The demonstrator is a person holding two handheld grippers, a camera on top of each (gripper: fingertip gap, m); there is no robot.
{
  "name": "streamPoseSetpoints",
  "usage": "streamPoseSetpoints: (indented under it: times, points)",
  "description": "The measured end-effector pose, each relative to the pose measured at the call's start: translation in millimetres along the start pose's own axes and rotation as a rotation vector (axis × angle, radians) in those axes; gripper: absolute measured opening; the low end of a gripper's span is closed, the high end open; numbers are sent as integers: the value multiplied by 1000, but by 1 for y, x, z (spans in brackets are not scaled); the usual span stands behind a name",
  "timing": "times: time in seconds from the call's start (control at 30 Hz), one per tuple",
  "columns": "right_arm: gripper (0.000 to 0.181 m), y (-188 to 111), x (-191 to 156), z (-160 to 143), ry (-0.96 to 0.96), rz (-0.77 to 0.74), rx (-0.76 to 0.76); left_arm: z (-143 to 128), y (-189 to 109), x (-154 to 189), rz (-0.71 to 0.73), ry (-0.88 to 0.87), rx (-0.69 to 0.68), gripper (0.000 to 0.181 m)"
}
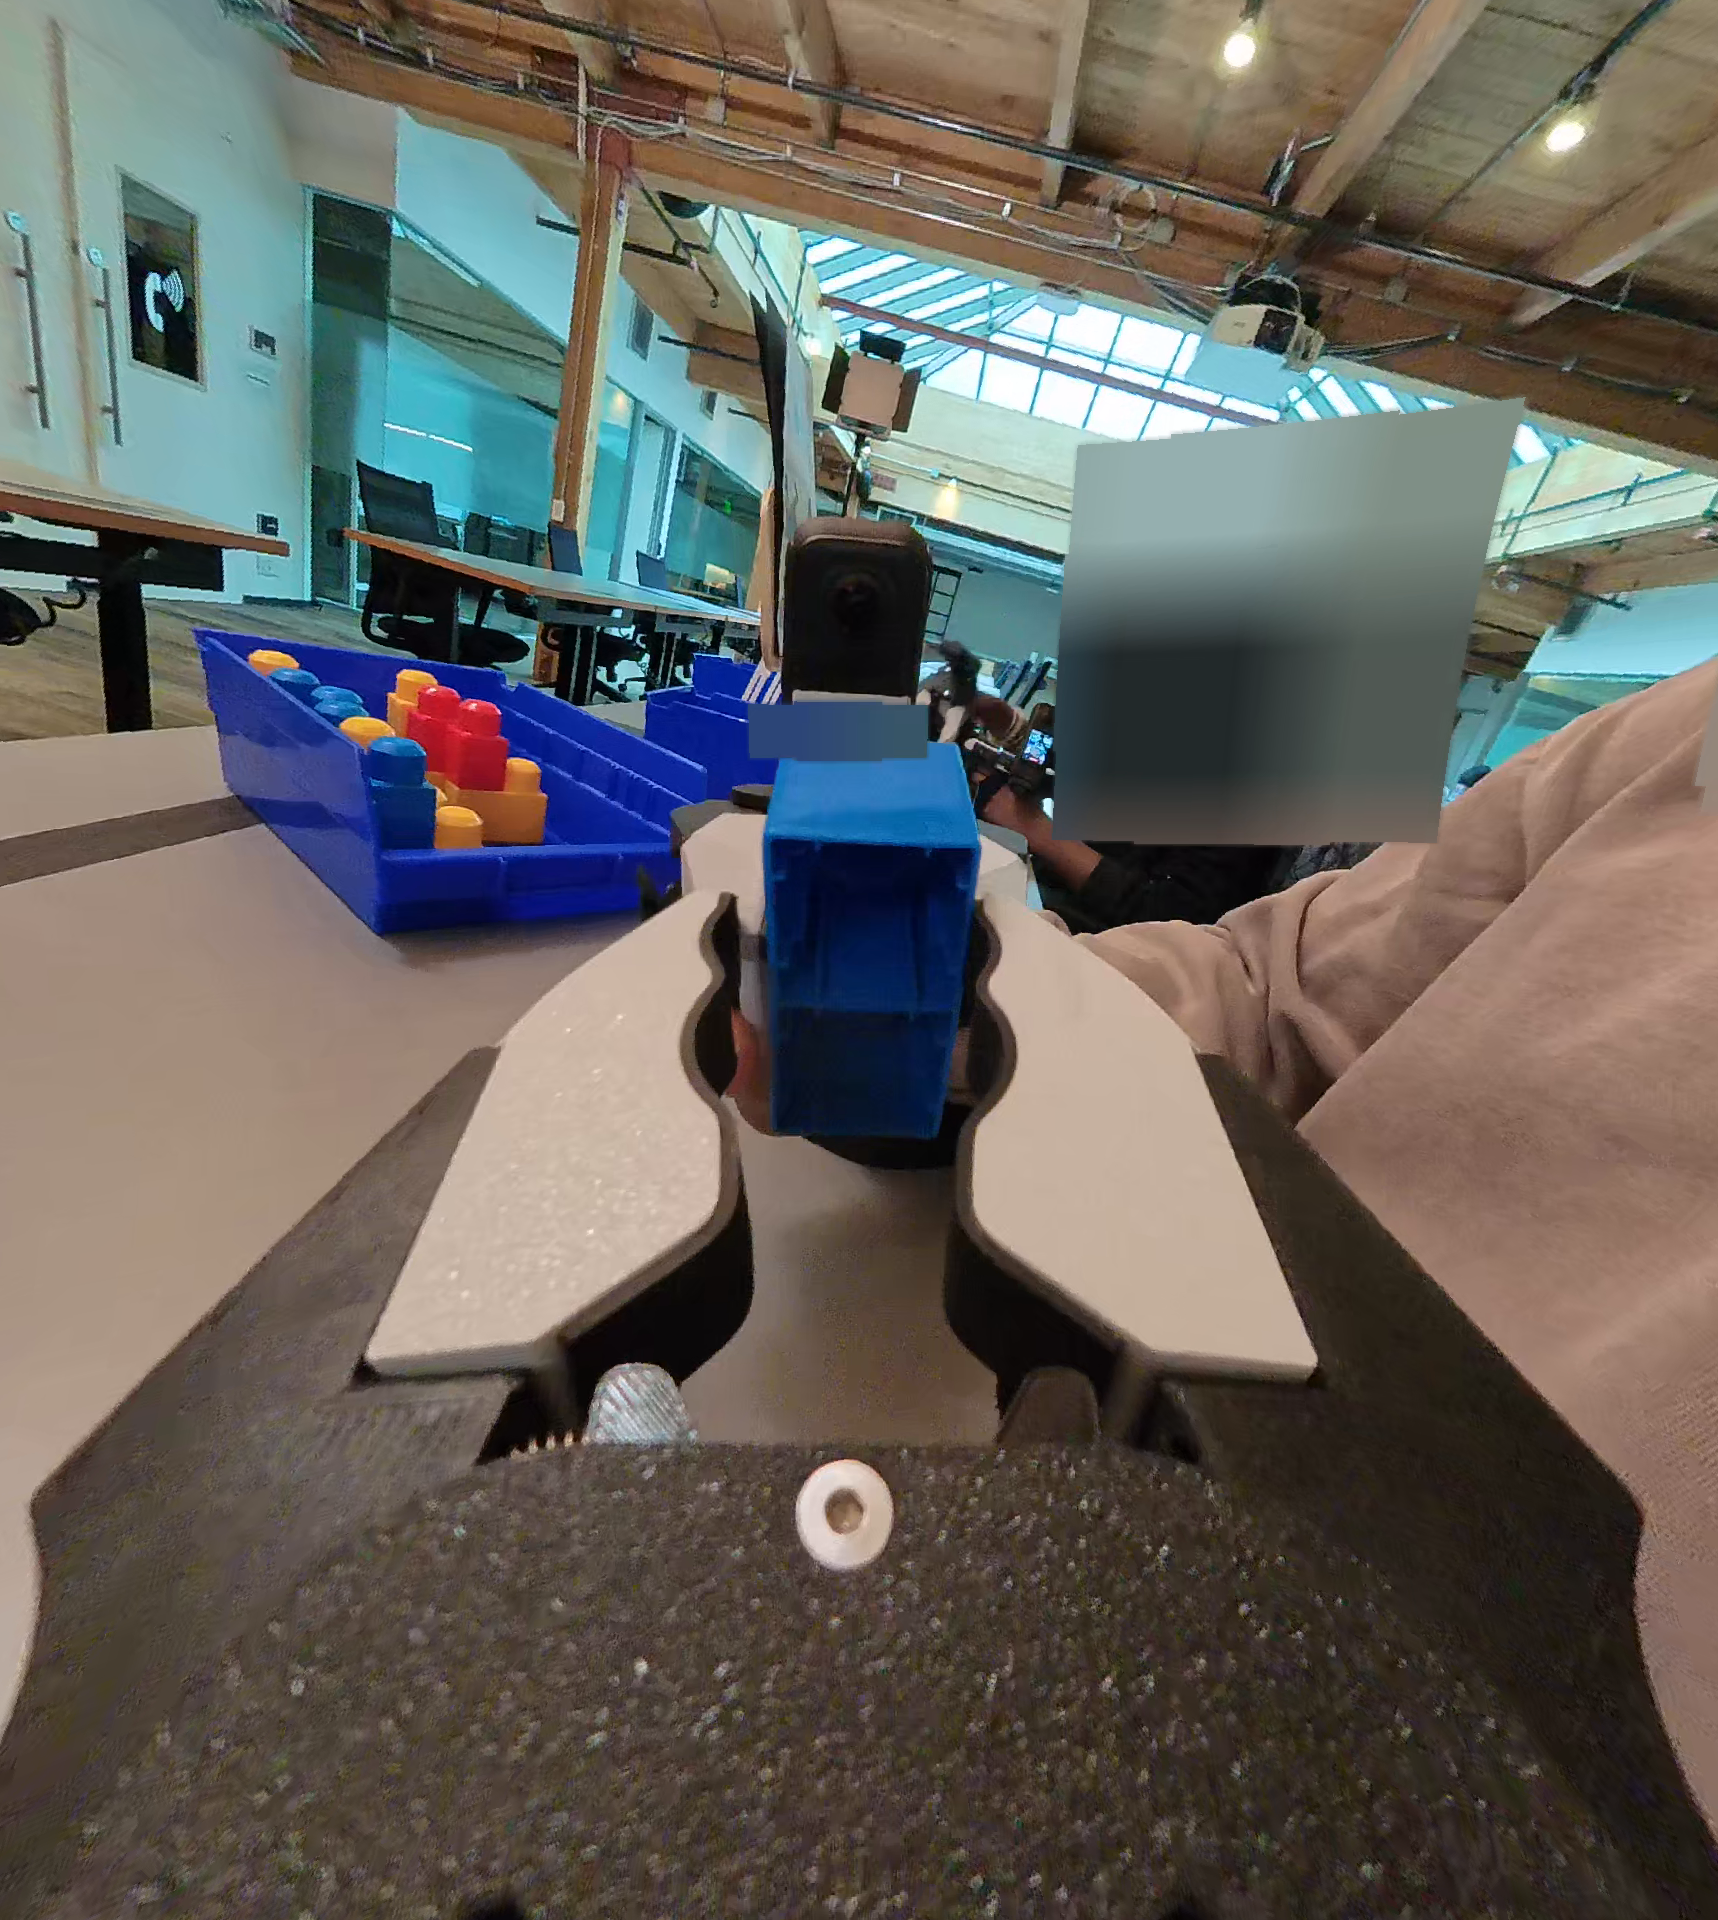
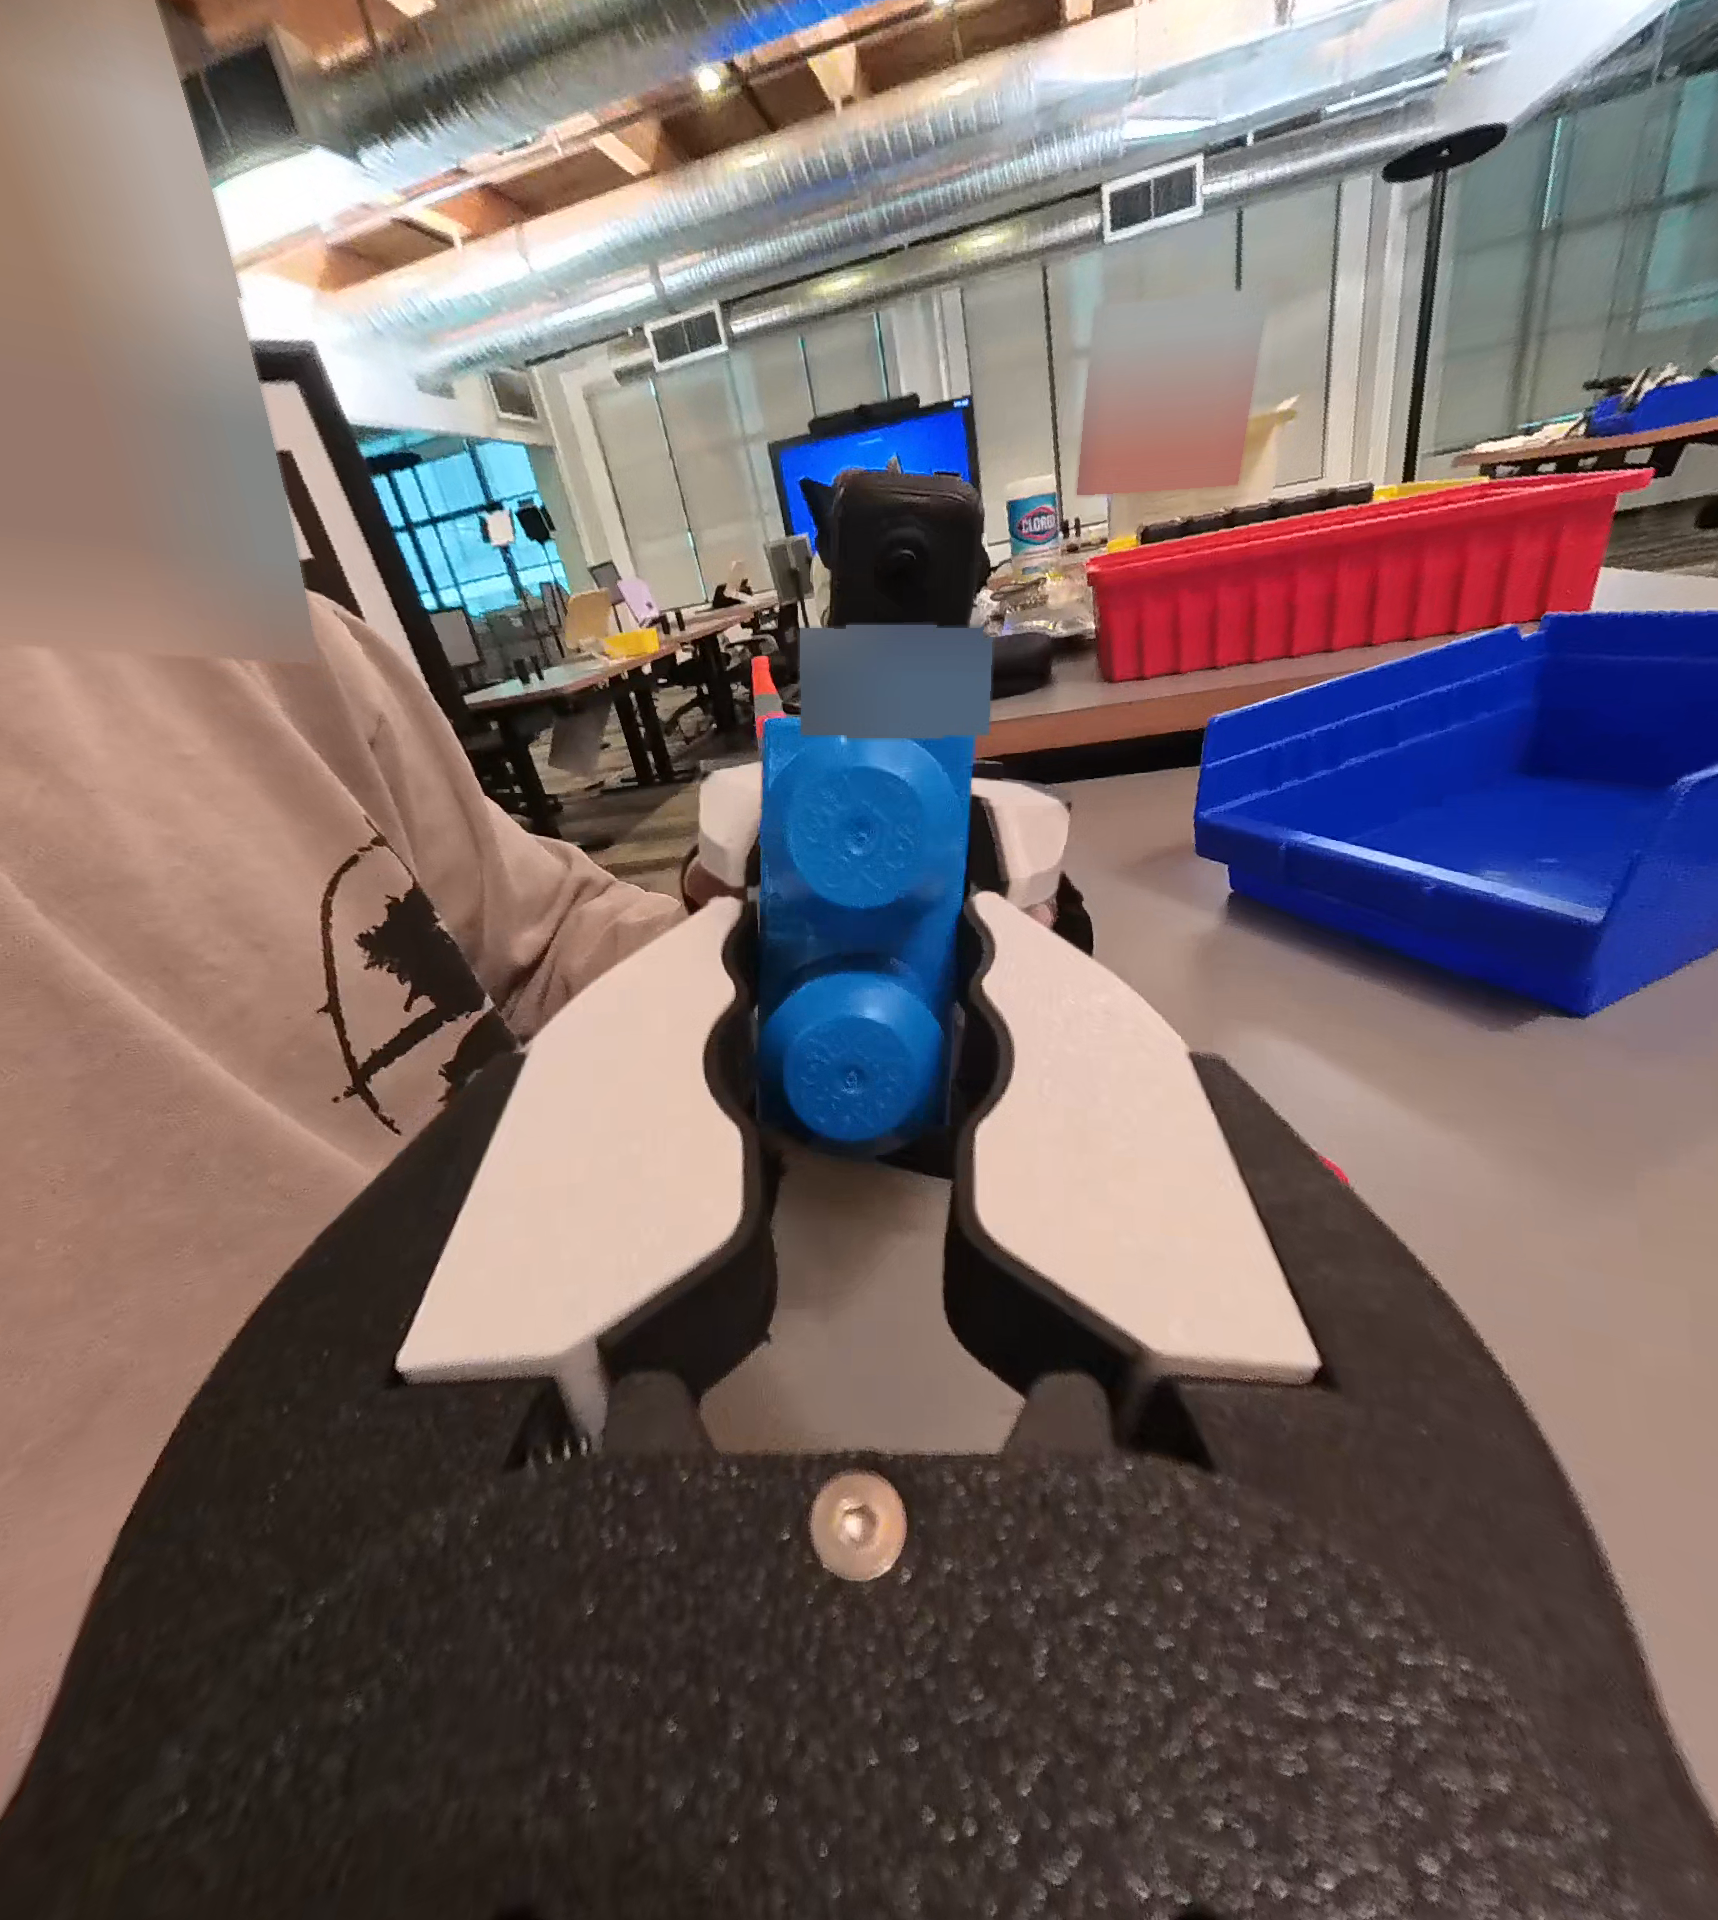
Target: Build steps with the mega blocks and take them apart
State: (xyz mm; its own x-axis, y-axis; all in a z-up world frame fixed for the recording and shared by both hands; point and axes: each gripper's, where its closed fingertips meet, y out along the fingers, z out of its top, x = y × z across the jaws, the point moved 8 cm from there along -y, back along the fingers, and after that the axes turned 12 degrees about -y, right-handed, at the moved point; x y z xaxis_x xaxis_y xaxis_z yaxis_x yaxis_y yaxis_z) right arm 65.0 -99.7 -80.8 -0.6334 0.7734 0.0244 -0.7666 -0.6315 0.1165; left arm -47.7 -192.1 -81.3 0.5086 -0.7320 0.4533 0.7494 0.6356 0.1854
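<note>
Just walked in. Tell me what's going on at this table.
A person in a beige sweatshirt holds two handheld grippers facing each other. The left gripper and right gripper both have their jaws closed on one blue block, held in the air above the grey table. More blocks wait in a blue bin; another blue bin looks empty. No steps stand on the table in view.

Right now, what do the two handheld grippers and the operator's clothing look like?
Both the left gripper and right gripper match: speckled black bodies, white wavy-edged fingers with black inner edges, one silver screw each. Each carries a black camera on top. The person wears a beige sweatshirt with a dark print.
</note>
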Motion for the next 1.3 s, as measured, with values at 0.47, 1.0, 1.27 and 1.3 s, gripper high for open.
streamPoseSetpoints:
  times: [0.47, 1.0, 1.27, 1.3]
  points:
    - [51, 11, 34, -5, -166, -130, -647, 38, -49, -16, 131, 114, 158, 36]
    - [38, 59, 88, -75, -152, 4, -1068, 54, -94, -37, 312, 170, 240, 36]
    - [35, 6, 84, 6, -83, -101, -286, 47, -74, -29, 237, 147, 203, 36]
    - [35, -2, 80, 16, -66, -96, -164, 46, -70, -27, 221, 143, 196, 36]
